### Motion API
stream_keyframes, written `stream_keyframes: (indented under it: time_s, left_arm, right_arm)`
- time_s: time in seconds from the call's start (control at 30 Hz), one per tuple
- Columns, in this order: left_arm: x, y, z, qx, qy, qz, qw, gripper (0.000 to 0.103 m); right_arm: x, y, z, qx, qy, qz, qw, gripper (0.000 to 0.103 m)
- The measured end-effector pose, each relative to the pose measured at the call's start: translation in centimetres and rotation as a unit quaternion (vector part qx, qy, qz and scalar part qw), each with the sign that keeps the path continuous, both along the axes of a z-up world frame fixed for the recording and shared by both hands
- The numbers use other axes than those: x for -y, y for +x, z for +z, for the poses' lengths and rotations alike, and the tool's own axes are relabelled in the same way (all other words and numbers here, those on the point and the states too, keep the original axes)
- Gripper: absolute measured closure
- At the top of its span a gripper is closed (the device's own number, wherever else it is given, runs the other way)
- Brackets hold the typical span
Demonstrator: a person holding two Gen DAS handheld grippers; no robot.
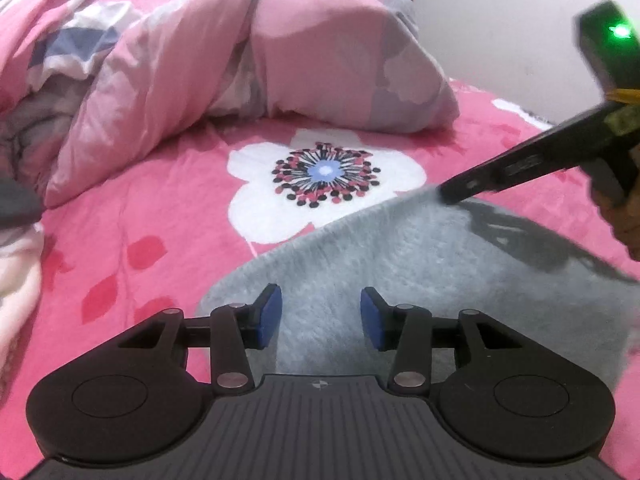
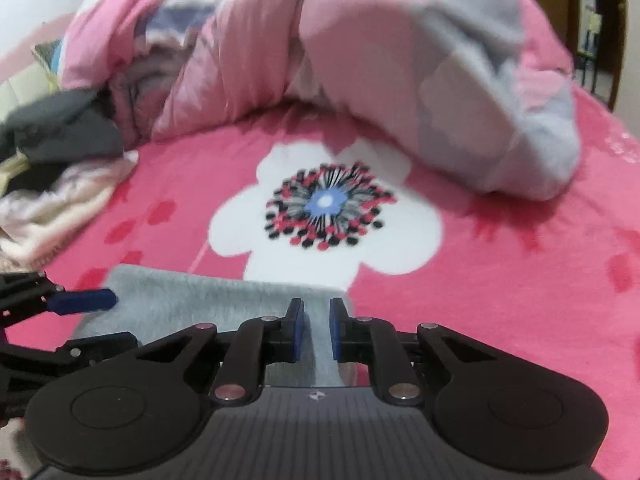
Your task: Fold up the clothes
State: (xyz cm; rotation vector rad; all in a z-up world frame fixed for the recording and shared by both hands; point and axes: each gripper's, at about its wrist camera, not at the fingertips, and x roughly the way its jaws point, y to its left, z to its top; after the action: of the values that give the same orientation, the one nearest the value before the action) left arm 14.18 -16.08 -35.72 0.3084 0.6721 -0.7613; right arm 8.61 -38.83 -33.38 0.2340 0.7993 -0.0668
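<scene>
A grey fleece garment [image 1: 400, 264] lies flat on the pink flowered bed sheet [image 1: 160, 216]. My left gripper [image 1: 321, 316] hovers over its near left part, open, blue pads wide apart and nothing pinched. In the right wrist view the left gripper [image 2: 96, 320] reaches in from the left edge over the garment [image 2: 192, 296]. My right gripper [image 2: 317, 328] has its pads drawn close with a strip of the grey fleece between them, at the garment's right edge. From the left wrist view the right gripper [image 1: 452, 192] comes in from the right, its tip at the garment's far edge.
A rumpled pink and grey quilt [image 1: 240, 60] is heaped along the back of the bed. A pile of dark and cream clothes [image 2: 52, 160] lies at the left. A large white flower print [image 2: 324, 216] marks the sheet beyond the garment. A pale wall [image 1: 500, 20] stands behind.
</scene>
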Motion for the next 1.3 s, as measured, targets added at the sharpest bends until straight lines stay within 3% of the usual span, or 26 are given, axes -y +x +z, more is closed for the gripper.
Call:
stream_keyframes:
  time_s: [0.17, 0.23, 0.37, 0.43, 0.53, 0.73, 0.93, 1.17, 1.3]
  left_arm:
    - [-2.9, -2.9, 2.3, -0.022, -0.006, -0.043, 0.9988, 0.059]
    - [-3.4, -4.3, 2.3, -0.048, 0.001, -0.07, 0.9964, 0.057]
    - [-3.6, -6.3, 0.0, -0.069, 0.021, -0.097, 0.9926, 0.053]
    - [-3.5, -6.3, -0.6, -0.064, 0.014, -0.093, 0.9935, 0.053]
    - [-3.3, -6.0, 0.1, -0.061, 0.017, -0.093, 0.9936, 0.053]
    - [-4.1, -6.5, 1.7, -0.045, 0.023, -0.096, 0.9941, 0.053]
    - [-3.5, -6.5, 1.0, -0.054, 0.033, -0.094, 0.9935, 0.051]
    - [-3.2, -5.1, 3.8, -0.044, 0.011, -0.07, 0.9965, 0.05]
    - [-1.2, -2.2, 4.0, -0.057, 0.015, -0.009, 0.9982, 0.048]
  right_arm:
    - [-1.5, -5.7, 3.8, -0.011, 0.006, 0.011, 1.0, 0.088]
    - [-2.7, -7.2, 3.6, -0.036, 0.004, 0.026, 0.999, 0.088]
    - [-4.0, -7.7, -0.9, -0.107, -0.025, 0.02, 0.994, 0.088]
    - [-3.5, -7.5, -1.7, -0.106, -0.016, -0.009, 0.994, 0.087]
    - [-3.0, -7.1, -0.6, -0.11, -0.005, -0.039, 0.993, 0.086]
    - [-4.8, -9.0, 3.0, -0.083, -0.01, -0.042, 0.996, 0.086]
    - [-5.5, -8.2, 0.0, -0.144, -0.006, -0.048, 0.988, 0.086]
    - [-5.0, -6.7, 4.1, -0.092, -0.017, -0.067, 0.993, 0.085]
    - [-4.2, -2.9, 3.9, -0.068, -0.02, -0.065, 0.995, 0.084]
